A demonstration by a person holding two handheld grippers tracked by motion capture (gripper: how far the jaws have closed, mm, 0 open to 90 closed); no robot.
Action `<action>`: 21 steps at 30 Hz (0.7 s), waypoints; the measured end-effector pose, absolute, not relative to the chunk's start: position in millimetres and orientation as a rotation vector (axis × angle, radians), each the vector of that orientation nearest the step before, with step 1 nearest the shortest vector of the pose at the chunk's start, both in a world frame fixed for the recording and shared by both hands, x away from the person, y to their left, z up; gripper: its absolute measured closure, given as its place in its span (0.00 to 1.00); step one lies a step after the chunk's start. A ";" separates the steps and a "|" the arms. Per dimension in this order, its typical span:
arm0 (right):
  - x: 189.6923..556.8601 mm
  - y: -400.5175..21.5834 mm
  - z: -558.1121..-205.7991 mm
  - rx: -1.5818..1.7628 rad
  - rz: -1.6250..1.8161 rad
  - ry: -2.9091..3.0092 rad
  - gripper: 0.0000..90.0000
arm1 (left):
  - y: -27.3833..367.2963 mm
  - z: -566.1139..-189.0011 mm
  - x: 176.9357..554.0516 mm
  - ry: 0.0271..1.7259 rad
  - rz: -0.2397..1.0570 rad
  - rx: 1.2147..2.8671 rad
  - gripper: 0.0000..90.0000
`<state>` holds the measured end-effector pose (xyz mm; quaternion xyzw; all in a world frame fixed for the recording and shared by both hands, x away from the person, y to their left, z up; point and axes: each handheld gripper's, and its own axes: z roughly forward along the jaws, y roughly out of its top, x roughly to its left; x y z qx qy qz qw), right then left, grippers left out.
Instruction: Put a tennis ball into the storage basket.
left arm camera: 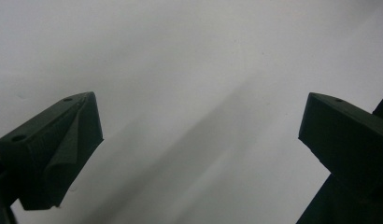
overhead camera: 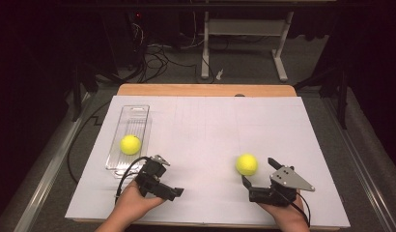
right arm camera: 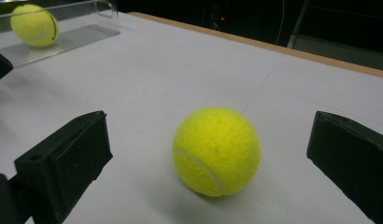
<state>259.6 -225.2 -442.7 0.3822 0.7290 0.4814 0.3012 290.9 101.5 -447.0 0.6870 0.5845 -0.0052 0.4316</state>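
Now, your right gripper (right arm camera: 208, 154) stands wide open with the loose tennis ball (right arm camera: 216, 150) on the white sheet between its jaws. Centre it and close gently so it doesn't roll. Your left gripper (left arm camera: 199, 140) hangs open, empty, near the clear tray (overhead camera: 138, 112).

A lab or test room; a white sheet (overhead camera: 210, 145) covers a wooden table (overhead camera: 205, 90); loose cables (overhead camera: 155, 58) trail over grey carpet at far left; a bare desk frame (overhead camera: 244, 34) stands behind in darkness.
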 end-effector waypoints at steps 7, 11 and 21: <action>271.3 -220.0 -442.3 1.031 1.201 2.002 0.00 | 99.4 -447.3 291.4 1.456 -0.008 1.714 0.01; 278.6 -216.1 -440.1 1.047 1.161 2.035 0.00 | 99.1 -446.3 290.7 1.448 -0.006 1.713 0.01; 300.5 -206.3 -439.5 1.088 1.104 2.081 0.01 | 98.1 -444.5 290.2 1.435 -0.009 1.721 0.01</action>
